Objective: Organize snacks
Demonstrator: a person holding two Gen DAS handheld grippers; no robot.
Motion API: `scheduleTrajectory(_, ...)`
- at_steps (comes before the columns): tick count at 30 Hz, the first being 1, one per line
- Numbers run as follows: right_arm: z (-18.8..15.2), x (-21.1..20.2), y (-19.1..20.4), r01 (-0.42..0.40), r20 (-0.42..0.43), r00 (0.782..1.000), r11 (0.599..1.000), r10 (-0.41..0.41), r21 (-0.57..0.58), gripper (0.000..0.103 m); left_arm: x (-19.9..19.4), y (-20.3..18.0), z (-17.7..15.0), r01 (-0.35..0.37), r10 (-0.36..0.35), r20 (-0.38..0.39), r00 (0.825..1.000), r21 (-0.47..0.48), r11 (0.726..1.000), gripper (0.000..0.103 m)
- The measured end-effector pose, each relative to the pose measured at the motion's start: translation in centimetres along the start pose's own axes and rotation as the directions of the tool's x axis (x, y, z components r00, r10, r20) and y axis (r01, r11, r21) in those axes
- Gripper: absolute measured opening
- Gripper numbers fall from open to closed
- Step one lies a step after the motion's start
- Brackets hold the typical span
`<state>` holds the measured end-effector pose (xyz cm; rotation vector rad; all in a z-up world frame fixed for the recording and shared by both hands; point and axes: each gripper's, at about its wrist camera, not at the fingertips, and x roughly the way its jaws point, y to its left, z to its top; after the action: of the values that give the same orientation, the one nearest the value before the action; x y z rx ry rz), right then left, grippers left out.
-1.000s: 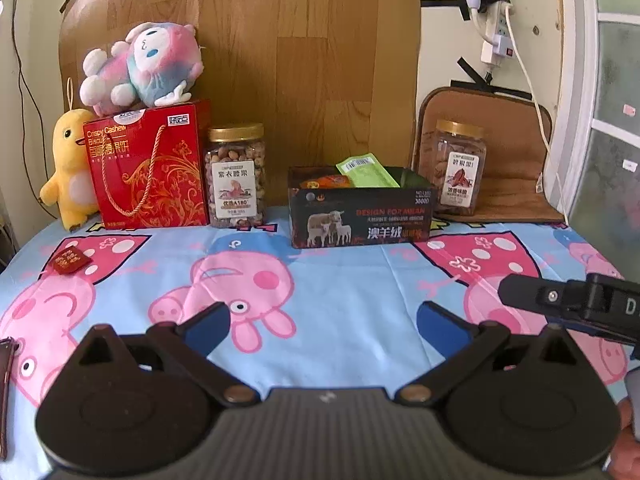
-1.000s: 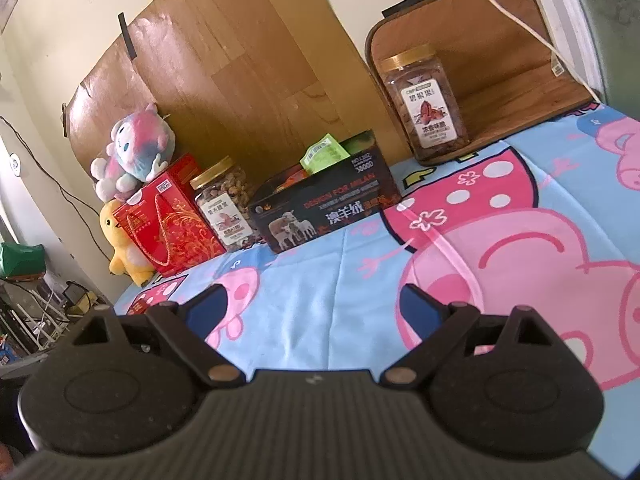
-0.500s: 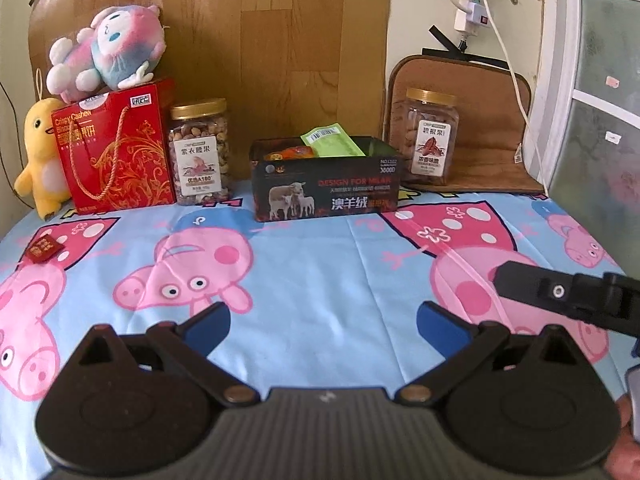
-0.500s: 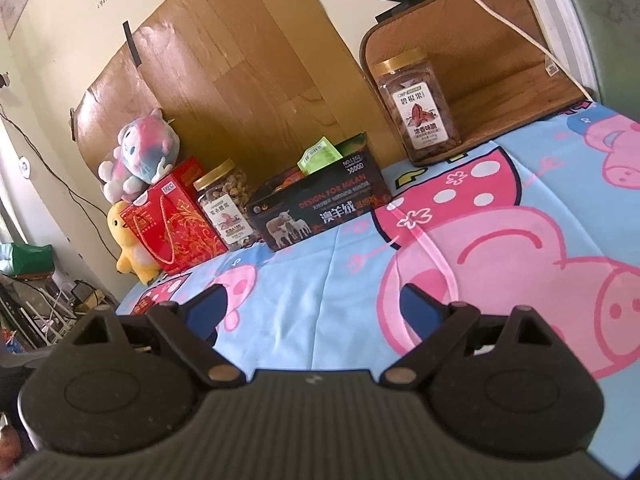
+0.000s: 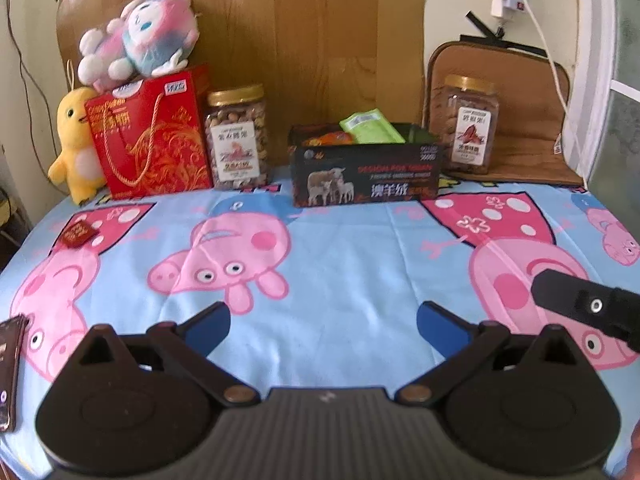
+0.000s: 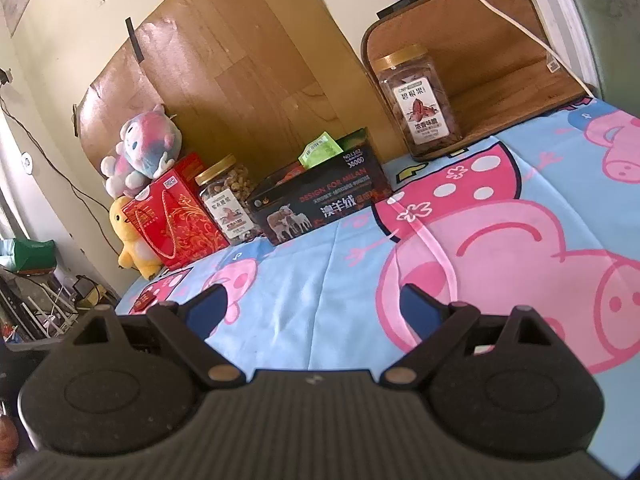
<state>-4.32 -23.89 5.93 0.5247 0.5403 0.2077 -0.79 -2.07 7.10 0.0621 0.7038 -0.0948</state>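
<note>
A black open box [image 5: 366,178] [image 6: 320,204] stands at the back of the table with a green packet [image 5: 370,126] [image 6: 318,150] and orange packets sticking out of it. A small dark red snack packet [image 5: 78,234] [image 6: 144,302] lies on the cloth at the left. Another dark packet [image 5: 8,368] shows at the left edge. My left gripper [image 5: 323,324] is open above the cloth, holding nothing. My right gripper [image 6: 314,306] is open and holds nothing; part of its body [image 5: 588,306] shows at the right of the left wrist view.
Along the back stand a red gift bag [image 5: 150,138], a jar of nuts [image 5: 237,138], a second jar [image 5: 468,126] on a brown mat, a yellow duck plush [image 5: 74,148] and a pink plush [image 5: 138,38]. A pig-print cloth [image 5: 340,248] covers the table.
The left wrist view has turned back to the left, so the back row sits further right in frame. The right wrist view has drawn slightly closer to the box. Both grippers stayed open.
</note>
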Motion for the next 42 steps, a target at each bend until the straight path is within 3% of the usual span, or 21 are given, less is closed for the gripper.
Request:
scheduleTrajectory(23,-1.1,1.7,1.4,0.011,-0.060,0.998,0.999,-0.013,-0.040,0.095,2.7,3.6,-2.8,-0.070,0.058,-0.129,0.990,-0.084,0.994,0.103)
scheduleTrajectory(42,-1.5,2.3,1.4,0.027,-0.068,0.997,0.999,-0.029,-0.036,0.095,3.7,3.3,-2.9,-0.058,0.051,-0.141,0.989,-0.050,0.997,0.103)
